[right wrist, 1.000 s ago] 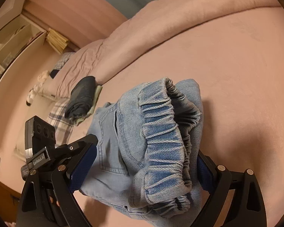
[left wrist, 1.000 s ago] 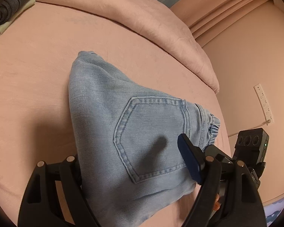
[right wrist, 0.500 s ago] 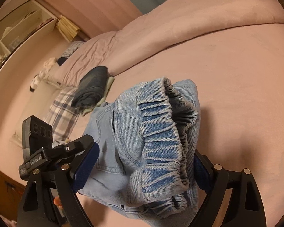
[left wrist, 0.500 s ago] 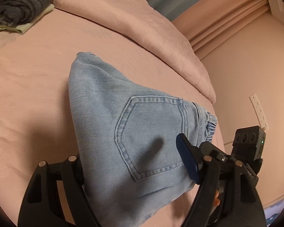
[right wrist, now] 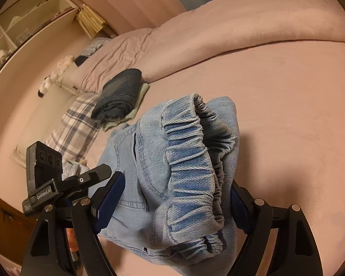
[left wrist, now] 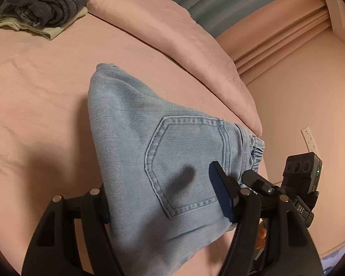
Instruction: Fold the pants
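Note:
Folded light blue jeans (left wrist: 154, 151) are held up over the pink bed, back pocket facing the left wrist view. My left gripper (left wrist: 163, 200) stands around the folded bundle's near edge, its jaws wide with the denim between them. In the right wrist view the elastic waistband (right wrist: 188, 168) bunches toward the camera. My right gripper (right wrist: 172, 197) holds the waistband end between wide-set jaws. The other gripper (right wrist: 57, 179) shows at lower left of the right wrist view, and at lower right of the left wrist view (left wrist: 294, 188).
A folded stack of dark jeans on a pale green garment (left wrist: 46, 7) lies at the bed's far side, also in the right wrist view (right wrist: 119, 96). A rolled pink duvet (left wrist: 172, 34) runs along the back. A plaid pillow (right wrist: 76, 126) and a wall shelf (right wrist: 23, 23) are at left.
Both grippers have carried the folded jeans toward the stack of dark jeans, which looms larger in both views. The grip on the denim is unchanged.

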`<state>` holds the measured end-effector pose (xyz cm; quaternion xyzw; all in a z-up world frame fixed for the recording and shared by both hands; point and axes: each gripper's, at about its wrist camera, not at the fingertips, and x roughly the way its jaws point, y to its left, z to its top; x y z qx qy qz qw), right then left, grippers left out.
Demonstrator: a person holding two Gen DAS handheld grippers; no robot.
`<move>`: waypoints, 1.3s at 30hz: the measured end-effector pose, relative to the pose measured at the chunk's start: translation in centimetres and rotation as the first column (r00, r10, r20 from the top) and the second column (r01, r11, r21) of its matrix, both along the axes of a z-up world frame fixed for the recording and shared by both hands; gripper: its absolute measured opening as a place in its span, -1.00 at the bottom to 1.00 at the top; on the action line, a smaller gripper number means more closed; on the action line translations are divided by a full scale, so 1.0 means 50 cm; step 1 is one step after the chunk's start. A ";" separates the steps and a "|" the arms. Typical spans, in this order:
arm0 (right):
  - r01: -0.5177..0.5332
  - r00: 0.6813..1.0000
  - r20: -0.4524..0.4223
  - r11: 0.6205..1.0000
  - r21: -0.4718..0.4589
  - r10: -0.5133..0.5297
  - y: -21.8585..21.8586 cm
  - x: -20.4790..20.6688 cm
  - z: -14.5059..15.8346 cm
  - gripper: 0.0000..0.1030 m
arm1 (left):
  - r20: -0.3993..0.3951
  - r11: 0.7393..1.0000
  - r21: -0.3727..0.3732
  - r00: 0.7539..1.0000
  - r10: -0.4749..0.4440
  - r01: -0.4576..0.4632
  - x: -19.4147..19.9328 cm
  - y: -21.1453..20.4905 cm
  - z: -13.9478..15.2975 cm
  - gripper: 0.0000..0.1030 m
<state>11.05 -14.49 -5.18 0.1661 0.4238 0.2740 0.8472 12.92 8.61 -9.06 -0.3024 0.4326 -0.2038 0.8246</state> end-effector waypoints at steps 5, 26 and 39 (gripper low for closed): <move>-0.012 1.000 -0.005 1.000 -0.003 0.012 0.009 0.014 -0.004 0.66 | -0.009 1.000 0.005 1.000 0.007 -0.006 0.003 0.018 -0.002 0.32; 0.019 1.000 -0.005 1.000 -0.009 -0.019 0.018 0.054 -0.008 0.66 | -0.029 1.000 0.019 1.000 -0.009 0.010 0.052 0.035 -0.009 0.32; 0.125 0.992 0.014 0.992 -0.027 -0.125 -0.070 0.090 0.004 0.66 | -0.033 0.995 0.027 0.994 -0.100 0.101 0.118 -0.053 -0.016 0.32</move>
